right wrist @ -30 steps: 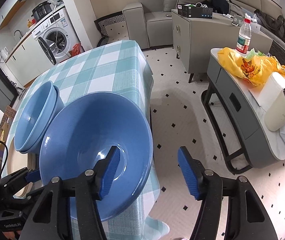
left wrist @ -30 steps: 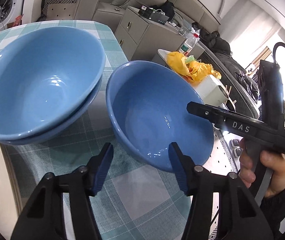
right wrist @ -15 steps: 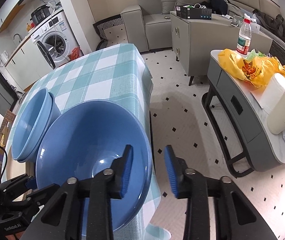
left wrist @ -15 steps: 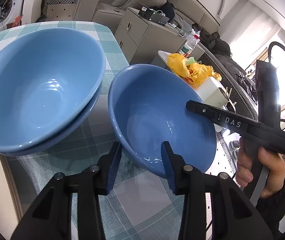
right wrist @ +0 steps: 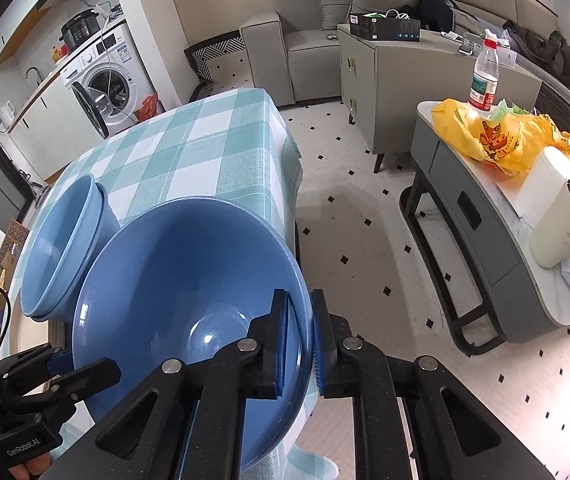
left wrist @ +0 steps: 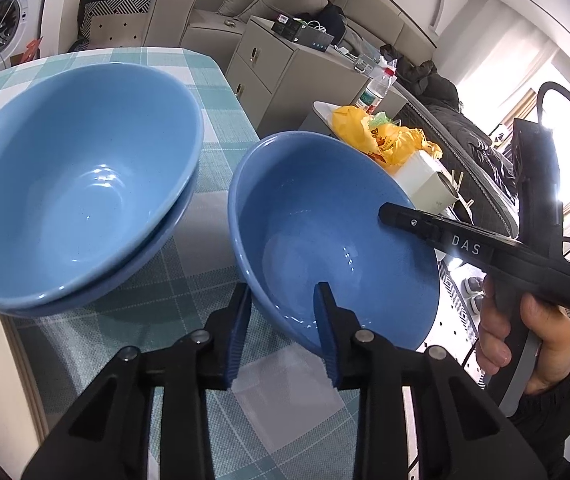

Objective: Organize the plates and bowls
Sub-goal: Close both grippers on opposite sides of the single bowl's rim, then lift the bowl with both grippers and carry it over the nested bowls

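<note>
A single blue bowl (left wrist: 325,232) sits at the right edge of the checked tablecloth (left wrist: 213,148), and it also shows in the right wrist view (right wrist: 173,280). My left gripper (left wrist: 283,320) is shut on its near rim. My right gripper (right wrist: 299,336) is shut on the opposite rim, one finger inside and one outside; it appears in the left wrist view (left wrist: 397,216). A stack of two blue bowls (left wrist: 73,196) stands just left of it, also seen in the right wrist view (right wrist: 57,248).
The table edge drops to a dotted floor (right wrist: 365,232) right of the bowl. A grey side table (right wrist: 485,216) holds a yellow bag (right wrist: 493,140), a cream cup (right wrist: 565,224) and a water bottle (right wrist: 485,76). A sofa and a cabinet (right wrist: 397,72) stand behind.
Both grippers went from open to shut on the single bowl's rim, left on the near side and right on the far side. The bowl has shifted slightly.
</note>
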`<act>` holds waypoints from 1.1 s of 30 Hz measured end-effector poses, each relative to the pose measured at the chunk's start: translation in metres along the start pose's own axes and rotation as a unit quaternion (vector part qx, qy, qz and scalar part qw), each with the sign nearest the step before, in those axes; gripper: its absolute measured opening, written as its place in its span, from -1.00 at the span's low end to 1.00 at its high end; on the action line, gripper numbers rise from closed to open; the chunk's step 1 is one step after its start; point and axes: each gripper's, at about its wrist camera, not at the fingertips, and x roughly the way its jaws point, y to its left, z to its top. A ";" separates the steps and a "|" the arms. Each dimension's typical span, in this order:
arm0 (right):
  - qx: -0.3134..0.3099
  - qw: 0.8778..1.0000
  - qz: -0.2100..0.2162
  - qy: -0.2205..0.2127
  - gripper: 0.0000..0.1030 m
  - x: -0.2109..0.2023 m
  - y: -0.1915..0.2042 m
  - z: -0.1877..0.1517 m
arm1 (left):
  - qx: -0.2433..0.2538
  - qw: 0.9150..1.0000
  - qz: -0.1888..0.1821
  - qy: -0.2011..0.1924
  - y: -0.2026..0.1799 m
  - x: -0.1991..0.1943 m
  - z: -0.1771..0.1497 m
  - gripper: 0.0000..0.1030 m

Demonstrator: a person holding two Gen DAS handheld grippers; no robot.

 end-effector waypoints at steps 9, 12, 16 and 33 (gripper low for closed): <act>0.000 1.000 -0.005 -0.006 -0.78 -0.011 0.002 0.000 | 0.012 1.000 0.000 -0.002 -0.006 -0.004 -0.001 -0.41; -0.002 1.000 -0.008 -0.012 -0.78 -0.018 0.003 -0.001 | 0.017 1.000 -0.002 -0.006 -0.008 -0.009 -0.001 -0.41; -0.004 1.000 -0.012 -0.019 -0.78 -0.030 0.006 -0.003 | 0.023 1.000 -0.005 -0.013 -0.012 -0.017 -0.003 -0.41; -0.030 0.997 -0.022 -0.065 -0.78 -0.088 0.039 0.000 | 0.051 0.997 -0.006 -0.059 -0.018 -0.070 -0.001 -0.41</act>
